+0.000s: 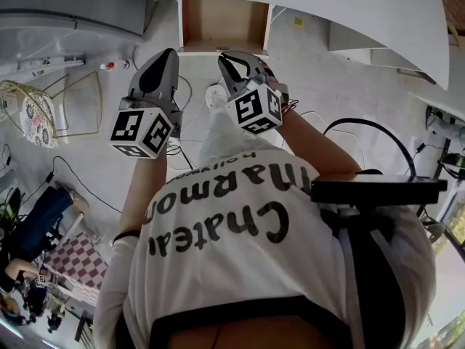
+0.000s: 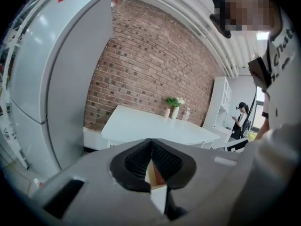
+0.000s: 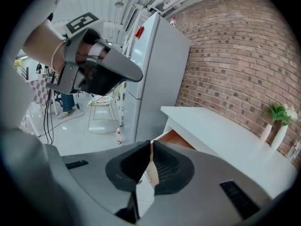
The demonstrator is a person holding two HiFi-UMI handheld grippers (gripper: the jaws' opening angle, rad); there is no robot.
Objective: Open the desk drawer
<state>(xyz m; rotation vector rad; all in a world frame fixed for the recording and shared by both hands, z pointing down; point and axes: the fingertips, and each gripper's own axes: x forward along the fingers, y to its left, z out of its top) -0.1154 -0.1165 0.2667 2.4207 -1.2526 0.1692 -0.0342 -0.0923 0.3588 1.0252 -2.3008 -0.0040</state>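
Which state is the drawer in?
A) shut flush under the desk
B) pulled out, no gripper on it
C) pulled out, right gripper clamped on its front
B: in the head view the drawer sticks out from under the desk with its wooden bottom showing. The left gripper and the right gripper are both held short of it, jaws together on nothing.

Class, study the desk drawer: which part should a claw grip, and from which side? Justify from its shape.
Grip the drawer by its white front panel, approaching from the person's side with one jaw inside its top edge. The drawer stands out from under the desk, its wooden inside open upward, and no handle shows, so that thin panel seems likeliest.
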